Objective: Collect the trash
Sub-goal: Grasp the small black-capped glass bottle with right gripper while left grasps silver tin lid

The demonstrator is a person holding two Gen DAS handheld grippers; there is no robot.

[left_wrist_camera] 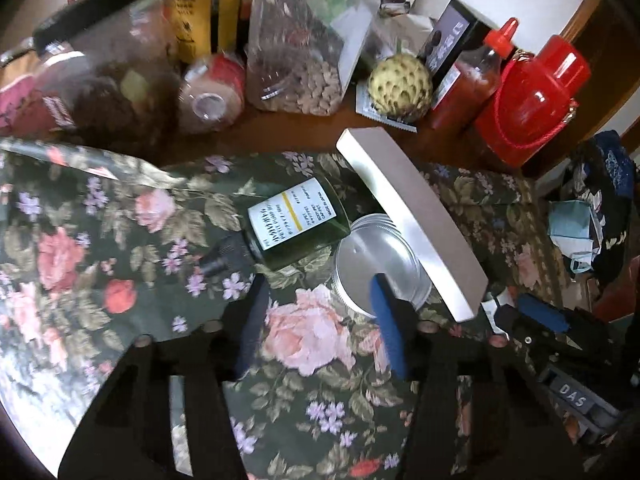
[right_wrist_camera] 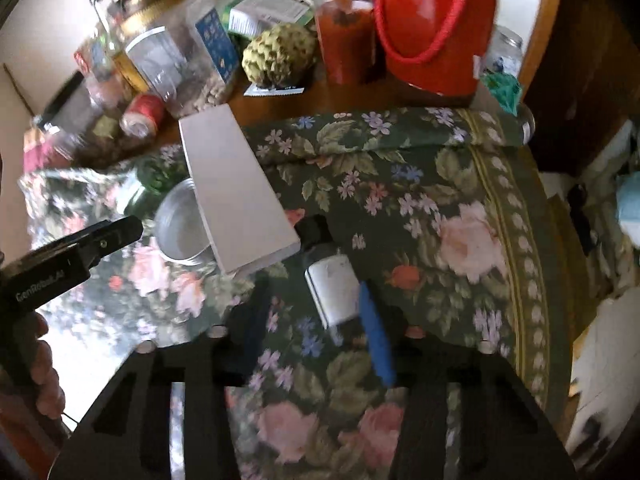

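Note:
A green bottle with a white label and black cap [left_wrist_camera: 288, 220] lies on the floral cloth [left_wrist_camera: 120, 240]. Beside it sit a round silver tin [left_wrist_camera: 376, 268] and a long white box [left_wrist_camera: 412, 224] resting across the tin. My left gripper [left_wrist_camera: 320, 320] is open just short of the tin, its right finger over the tin's rim. In the right wrist view a small dark bottle with a white label [right_wrist_camera: 334, 288] lies on the cloth. My right gripper [right_wrist_camera: 316, 336] is open with the bottle's base between its fingers. The white box [right_wrist_camera: 236, 192] and tin [right_wrist_camera: 182, 228] lie to its left.
Along the back stand a nut jar [left_wrist_camera: 296, 52], a custard apple [left_wrist_camera: 400, 84], a red sauce bottle [left_wrist_camera: 468, 80], a red bag-shaped container [left_wrist_camera: 532, 100] and other jars. The left gripper's body [right_wrist_camera: 76, 248] shows at the left of the right wrist view. Face masks [left_wrist_camera: 572, 236] lie off the table's right.

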